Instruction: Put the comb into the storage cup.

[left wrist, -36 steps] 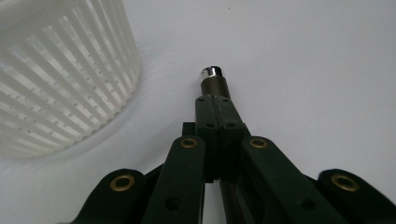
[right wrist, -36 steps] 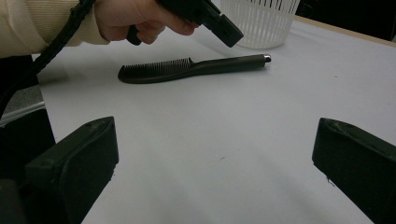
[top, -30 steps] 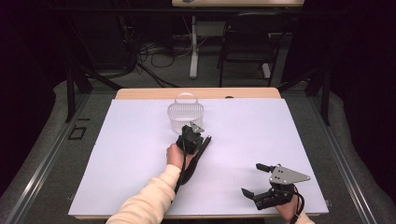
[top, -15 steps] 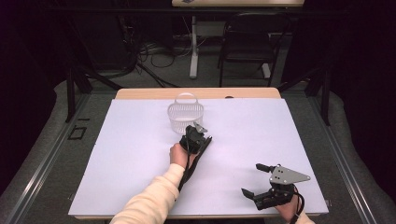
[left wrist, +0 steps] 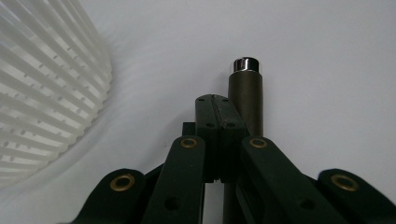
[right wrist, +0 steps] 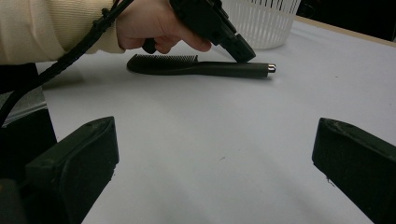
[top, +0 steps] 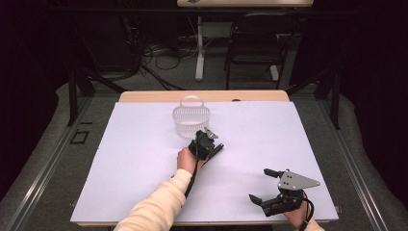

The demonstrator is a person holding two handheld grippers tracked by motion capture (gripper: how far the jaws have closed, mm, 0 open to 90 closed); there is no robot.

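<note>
White sheet covers the counter [top: 144, 163], wooden edge showing at the far side.

White plastic basket [top: 191, 121]: slatted wall, hoop handle, upright at the far middle of the counter; its ribbed wall shows at the left of the left gripper view.

Black hairbrush [right wrist: 201, 66]: lies flat on the sheet just near of the basket, bristles up at one end, dark round handle ending in a silver cap [left wrist: 246, 64].

Left claw [top: 206, 144]: held in a hand [top: 185, 159] with a cream sleeve [top: 154, 207], tilted down over the brush handle. Jaws pressed together with nothing between them; in the left gripper view the handle lies just beside them, to their right, and contact cannot be told.

Right claw [top: 263, 185]: at the near right of the counter, well apart from the brush, grey plate on top. Jaws spread wide, nothing between them.
</note>
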